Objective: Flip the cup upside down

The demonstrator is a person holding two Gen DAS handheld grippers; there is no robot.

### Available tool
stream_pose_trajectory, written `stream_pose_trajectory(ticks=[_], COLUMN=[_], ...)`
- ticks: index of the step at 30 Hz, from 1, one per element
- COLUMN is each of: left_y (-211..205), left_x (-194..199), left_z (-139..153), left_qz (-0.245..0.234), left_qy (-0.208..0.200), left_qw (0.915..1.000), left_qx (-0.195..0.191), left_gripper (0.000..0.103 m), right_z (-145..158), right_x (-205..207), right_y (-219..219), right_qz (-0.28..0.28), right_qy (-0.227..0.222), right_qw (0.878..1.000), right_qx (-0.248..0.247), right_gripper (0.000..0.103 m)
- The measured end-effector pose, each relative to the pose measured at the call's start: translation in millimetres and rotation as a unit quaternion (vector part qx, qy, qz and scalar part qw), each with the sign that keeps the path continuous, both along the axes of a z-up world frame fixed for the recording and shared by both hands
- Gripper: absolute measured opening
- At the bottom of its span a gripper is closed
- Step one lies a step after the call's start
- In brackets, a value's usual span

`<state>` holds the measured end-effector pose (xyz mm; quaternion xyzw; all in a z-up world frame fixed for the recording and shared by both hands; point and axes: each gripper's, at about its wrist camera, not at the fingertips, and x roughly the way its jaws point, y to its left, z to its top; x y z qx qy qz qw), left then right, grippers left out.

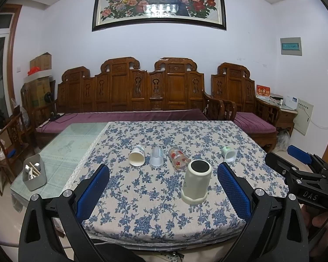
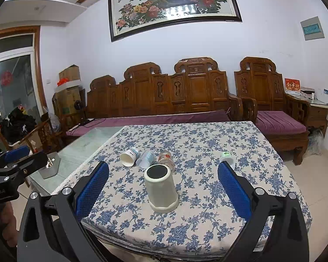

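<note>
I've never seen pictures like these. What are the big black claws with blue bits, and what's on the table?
They are two grabbing tools, one in each of a person's hands. Each carries a camera looking out between its blue fingers, so you get one picture from the left gripper and one from the right gripper. Both are open and hold nothing. On the flowery tablecloth a cream cup stands upside down. Behind it four smaller cups lie on their sides.

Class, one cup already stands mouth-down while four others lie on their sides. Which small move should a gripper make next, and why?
Probably advance the open right gripper toward the small white cup lying on its side at the right. The cream cup already stands upside down, both grippers are empty, and that small cup lies just beyond the right finger.
</note>
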<state>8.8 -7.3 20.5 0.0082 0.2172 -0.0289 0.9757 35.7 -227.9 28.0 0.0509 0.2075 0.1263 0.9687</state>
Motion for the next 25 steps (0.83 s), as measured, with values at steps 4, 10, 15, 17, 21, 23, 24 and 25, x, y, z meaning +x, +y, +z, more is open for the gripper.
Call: stream_pose_trajectory(ticks=[4, 10, 15, 17, 21, 23, 24, 25], left_y=[-0.8, -1.1, -1.6, -2.2, -2.7, -3.1, -3.4, -3.7], left_x=[0.1, -0.1, 0.0, 1.0, -0.1, -1.1, -0.7, -1.7], left_z=[3.5, 3.2, 5.1, 6.6, 6.5, 6.4, 6.6, 5.5], left_qz=[0.000, 0.001, 0.000, 0.000, -0.001, -0.002, -0.002, -0.003], left_qy=[-0.002, -0.002, -0.002, -0.002, -0.003, -0.004, -0.005, -0.005], left_qw=[1.0000, 1.0000, 1.0000, 1.0000, 1.0000, 1.0000, 1.0000, 1.0000], left_qx=[0.000, 0.000, -0.001, 0.000, 0.000, 0.000, 0.001, 0.002], left_gripper=[0.095, 0.095, 0.095, 0.095, 0.095, 0.095, 0.095, 0.095], right_z=[-0.2, -0.3, 0.7, 1.0, 1.0, 0.9, 0.8, 0.7], right_x=[0.2, 0.2, -0.1, -0.7, -0.5, -0.5, -0.8, -0.7], right_y=[0.4, -0.2, 2.3, 2.7, 2.7, 2.3, 1.9, 2.2], right_qz=[0.000, 0.000, 0.000, 0.000, 0.000, 0.000, 0.000, 0.000], right_qy=[0.000, 0.001, -0.001, -0.001, -0.002, -0.001, -0.001, -0.001], right_qw=[1.000, 1.000, 1.000, 1.000, 1.000, 1.000, 1.000, 1.000], right_qx=[0.001, 0.001, 0.001, 0.001, 0.001, 0.002, 0.001, 0.001], right_gripper=[0.100, 0.100, 0.100, 0.100, 0.100, 0.100, 0.100, 0.100])
